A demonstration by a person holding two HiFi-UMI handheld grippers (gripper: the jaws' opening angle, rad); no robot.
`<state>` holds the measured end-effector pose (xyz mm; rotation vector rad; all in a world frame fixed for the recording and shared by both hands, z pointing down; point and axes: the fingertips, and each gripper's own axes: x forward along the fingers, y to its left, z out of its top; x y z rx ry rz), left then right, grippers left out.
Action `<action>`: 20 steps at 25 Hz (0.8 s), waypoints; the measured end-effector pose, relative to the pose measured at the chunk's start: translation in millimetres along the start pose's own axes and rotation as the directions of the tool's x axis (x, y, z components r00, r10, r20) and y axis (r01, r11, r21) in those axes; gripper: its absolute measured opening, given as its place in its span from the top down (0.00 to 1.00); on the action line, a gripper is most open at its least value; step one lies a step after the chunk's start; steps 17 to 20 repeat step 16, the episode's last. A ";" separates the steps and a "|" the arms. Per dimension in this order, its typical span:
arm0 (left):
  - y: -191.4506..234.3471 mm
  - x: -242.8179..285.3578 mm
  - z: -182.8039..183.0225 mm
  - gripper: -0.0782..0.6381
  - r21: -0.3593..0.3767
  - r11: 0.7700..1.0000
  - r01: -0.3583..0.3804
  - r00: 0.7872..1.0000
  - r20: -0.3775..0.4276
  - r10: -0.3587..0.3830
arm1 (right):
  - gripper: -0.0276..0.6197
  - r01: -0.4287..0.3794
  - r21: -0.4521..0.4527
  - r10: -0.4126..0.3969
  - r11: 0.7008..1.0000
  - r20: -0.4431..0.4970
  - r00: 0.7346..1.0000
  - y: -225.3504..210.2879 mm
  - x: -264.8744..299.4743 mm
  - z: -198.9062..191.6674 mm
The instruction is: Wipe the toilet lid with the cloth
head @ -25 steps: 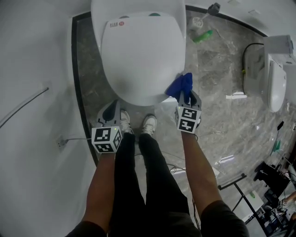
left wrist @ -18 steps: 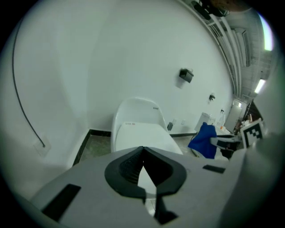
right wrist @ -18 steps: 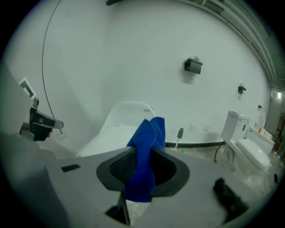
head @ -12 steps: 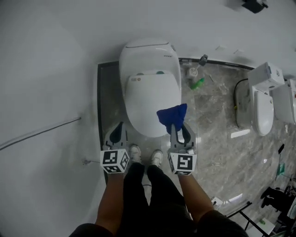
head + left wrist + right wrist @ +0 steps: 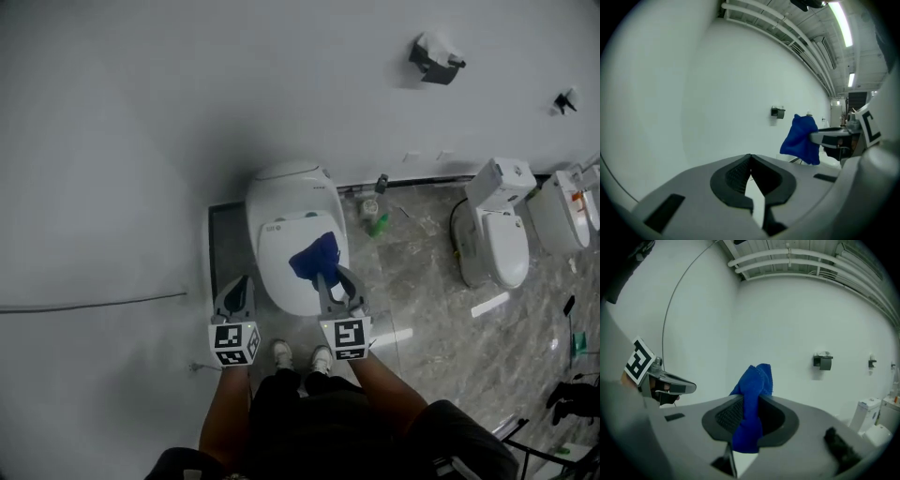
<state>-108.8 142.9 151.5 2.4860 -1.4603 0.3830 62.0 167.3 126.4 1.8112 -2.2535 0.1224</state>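
Blue cloth [image 5: 751, 399] hangs pinched in our right gripper [image 5: 334, 277]. Its fingers [image 5: 729, 414] clamp a fold, so a tuft stands above them and a tail drops below. From the head view the cloth lies over the front right part of the toilet lid [image 5: 281, 281]. Both gripper views, though, look out at the bare wall behind the toilet, so we judge the cloth is held well above the lid and not touching it. Our left gripper [image 5: 238, 281] is off the toilet's front left, its fingers [image 5: 737, 174] pressed together with nothing between them.

To wipe well, we think the right gripper has to tip down toward the lid and land the loose tail first, so that cloth rather than hard fingertips meets the plastic. The bunch is narrow, so we expect overlapping strokes from the hinge end toward the front edge to cover more than one broad pass. The lid looks closed and smooth, so light pressure seems enough. The left gripper is best kept on the toilet's left, clear of the strokes. A green bottle [image 5: 379, 225] on the floor to the toilet's right is well apart and should not interfere.
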 end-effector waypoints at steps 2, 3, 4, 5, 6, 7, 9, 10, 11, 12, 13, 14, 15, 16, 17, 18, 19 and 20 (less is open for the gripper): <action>-10.4 3.5 24.2 0.88 0.018 1.000 0.018 0.999 0.036 -0.018 | 0.82 -0.001 -0.016 0.002 1.000 0.028 1.000 -4.3 -2.1 16.6; -18.8 5.6 34.6 0.88 0.031 0.999 0.031 0.998 0.051 -0.032 | 0.82 0.005 -0.018 -0.005 1.000 0.038 0.999 -9.0 -6.2 22.3; -26.7 7.6 43.7 0.88 0.045 0.998 0.044 0.997 0.063 -0.047 | 0.82 0.014 -0.017 -0.013 1.000 0.046 0.999 -14.1 -10.2 27.2; -32.6 8.9 51.9 0.88 0.057 0.997 0.056 0.996 0.073 -0.060 | 0.82 0.021 -0.015 -0.020 1.000 0.054 0.998 -18.2 -13.1 32.2; -36.6 9.0 59.0 0.88 0.066 0.996 0.063 0.995 0.079 -0.068 | 0.82 0.026 -0.014 -0.025 1.000 0.063 0.998 -20.9 -15.7 37.8; -39.7 7.8 65.0 0.88 0.069 0.995 0.067 0.994 0.083 -0.072 | 0.82 0.028 -0.015 -0.027 1.000 0.071 0.997 -22.8 -18.6 43.7; -45.9 5.7 74.1 0.88 0.055 0.996 0.074 0.993 0.088 -0.078 | 0.82 0.029 -0.019 -0.028 0.999 0.086 0.996 -26.8 -24.9 54.4; -48.7 5.8 78.3 0.88 0.045 0.996 0.079 0.992 0.093 -0.083 | 0.82 0.030 -0.020 -0.028 0.999 0.093 0.995 -28.5 -27.2 58.6; -51.5 6.2 82.0 0.88 0.041 0.996 0.085 0.991 0.100 -0.088 | 0.82 0.032 -0.020 -0.030 0.999 0.100 0.995 -29.1 -28.9 61.2; -54.4 6.2 84.9 0.88 0.042 0.995 0.091 0.990 0.108 -0.095 | 0.82 0.034 -0.020 -0.032 0.999 0.104 0.994 -28.4 -30.6 62.1; -57.8 5.8 86.7 0.88 0.048 0.994 0.097 0.988 0.113 -0.102 | 0.82 0.035 -0.019 -0.033 0.999 0.105 0.994 -26.9 -32.4 61.7; -61.5 5.1 87.7 0.88 0.055 0.993 0.103 0.987 0.117 -0.109 | 0.82 0.036 -0.019 -0.034 0.999 0.106 0.994 -25.0 -34.4 60.8; -65.4 4.3 88.5 0.88 0.063 0.992 0.109 0.986 0.120 -0.116 | 0.82 0.036 -0.018 -0.034 0.999 0.105 0.994 -23.2 -36.4 59.7; -69.4 3.5 89.1 0.88 0.070 0.991 0.116 0.985 0.123 -0.124 | 0.82 0.036 -0.018 -0.034 0.999 0.105 0.994 -21.4 -38.3 58.7; -69.4 3.5 89.1 0.88 0.070 0.991 0.116 0.985 0.123 -0.124 | 0.82 0.036 -0.018 -0.034 0.999 0.105 0.994 -21.4 -38.3 58.7; -69.4 3.5 89.1 0.88 0.070 0.991 0.116 0.985 0.123 -0.124 | 0.82 0.036 -0.018 -0.034 0.999 0.105 0.994 -21.4 -38.3 58.7; -69.4 3.5 89.1 0.88 0.070 0.991 0.116 0.985 0.123 -0.124 | 0.82 0.036 -0.018 -0.034 0.999 0.105 0.994 -21.4 -38.3 58.7; -69.4 3.5 89.1 0.88 0.070 0.991 0.116 0.985 0.123 -0.124 | 0.82 0.036 -0.018 -0.034 0.999 0.105 0.994 -21.4 -38.3 58.7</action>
